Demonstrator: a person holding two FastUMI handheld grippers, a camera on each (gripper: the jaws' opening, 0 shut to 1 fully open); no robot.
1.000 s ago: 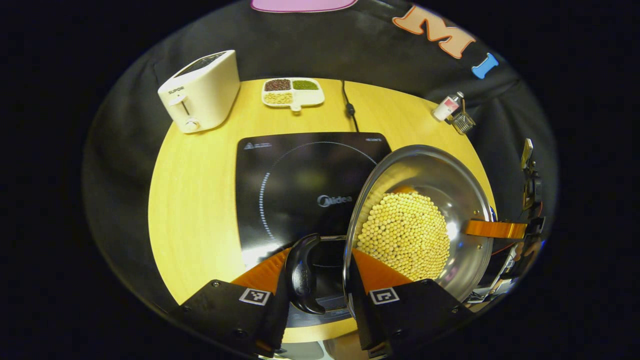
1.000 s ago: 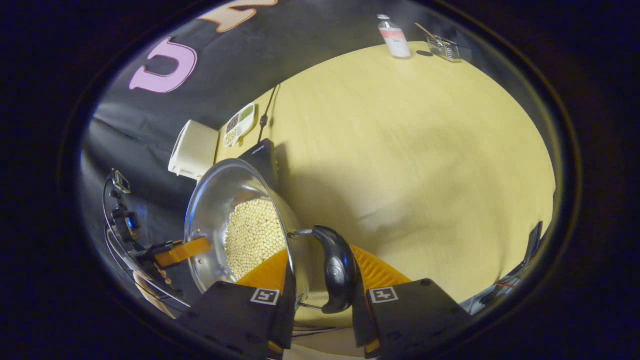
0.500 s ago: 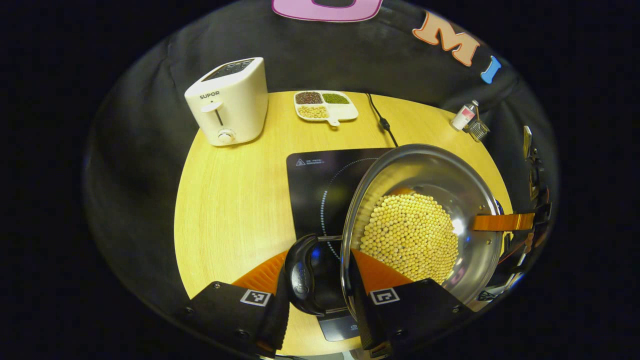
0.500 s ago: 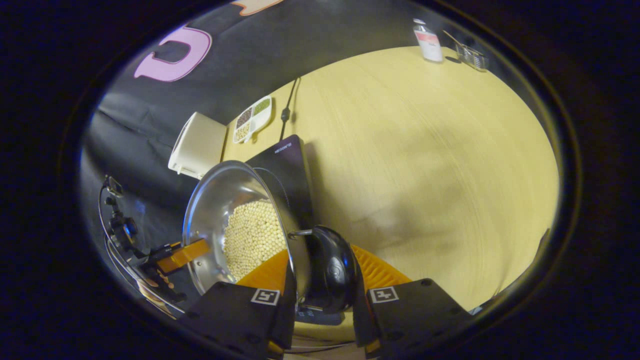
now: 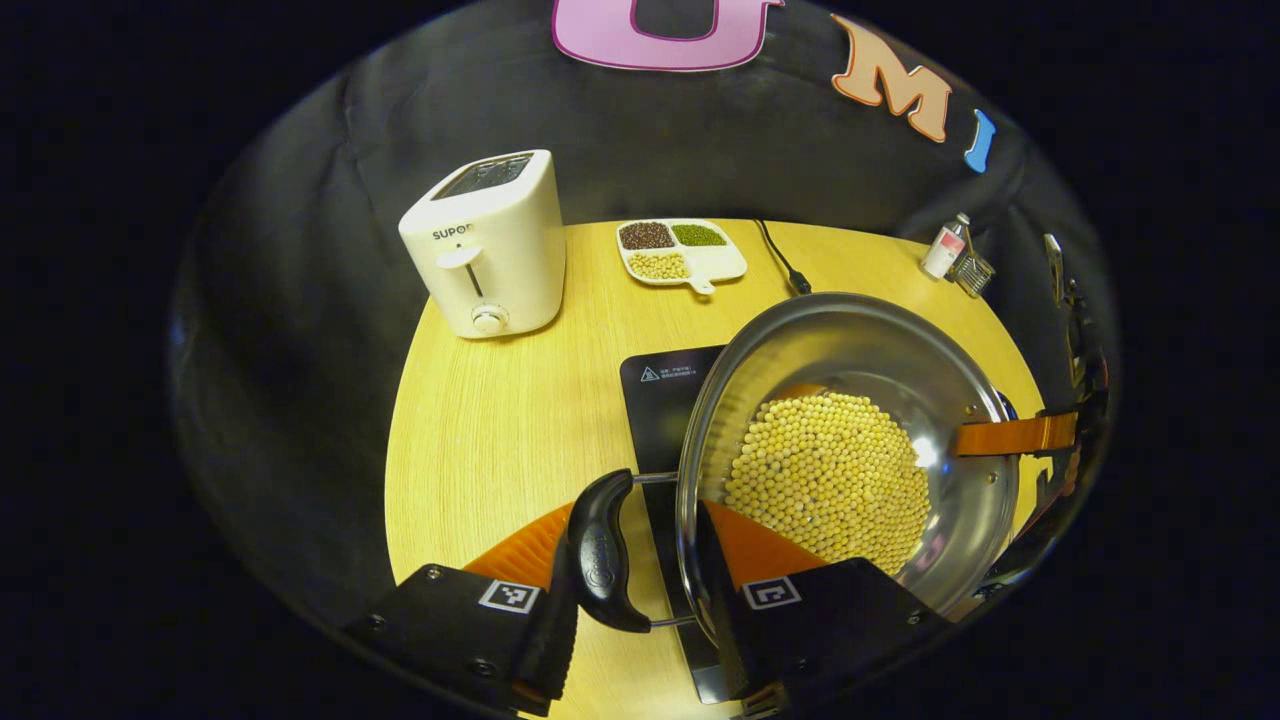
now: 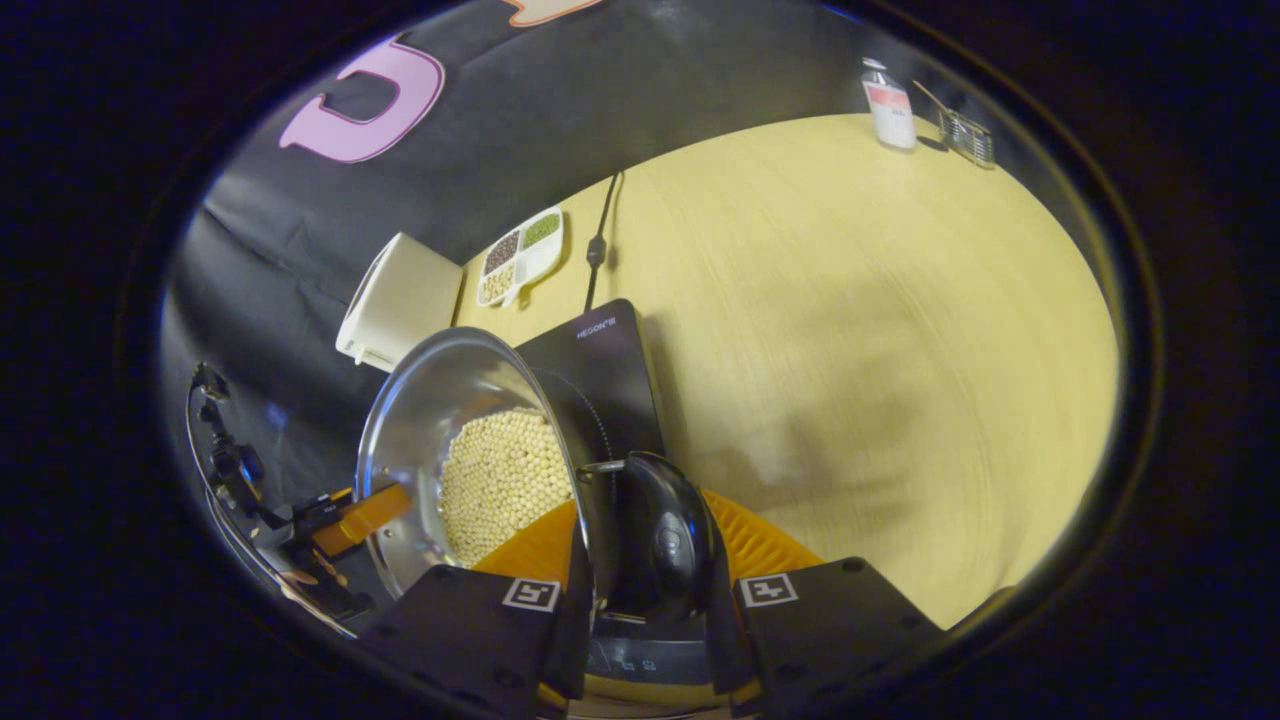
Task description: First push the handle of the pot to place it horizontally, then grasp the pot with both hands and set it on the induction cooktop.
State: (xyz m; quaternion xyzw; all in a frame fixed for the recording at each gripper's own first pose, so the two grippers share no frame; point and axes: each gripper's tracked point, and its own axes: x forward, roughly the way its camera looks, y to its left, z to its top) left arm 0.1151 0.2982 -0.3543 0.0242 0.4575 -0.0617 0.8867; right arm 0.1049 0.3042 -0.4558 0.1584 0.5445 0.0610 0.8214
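Woodgrain table, round steel pot

Pretty dim booth overall, light comes from overhead and lands on the tabletop, which glows warm yellow. The steel pot throws bright glare off its inner wall. Right gripper view is smeared with motion blur across the wood; fisheye bends both views hard at the edges.

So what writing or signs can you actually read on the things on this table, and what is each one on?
"SUPO", the rest turned out of sight: toaster front.
"HEGON", roughly: induction cooktop corner.
Warning triangle with fine print, same cooktop: too small to read.
Bottle label: too small.
Logo on the pot handle: blurred.
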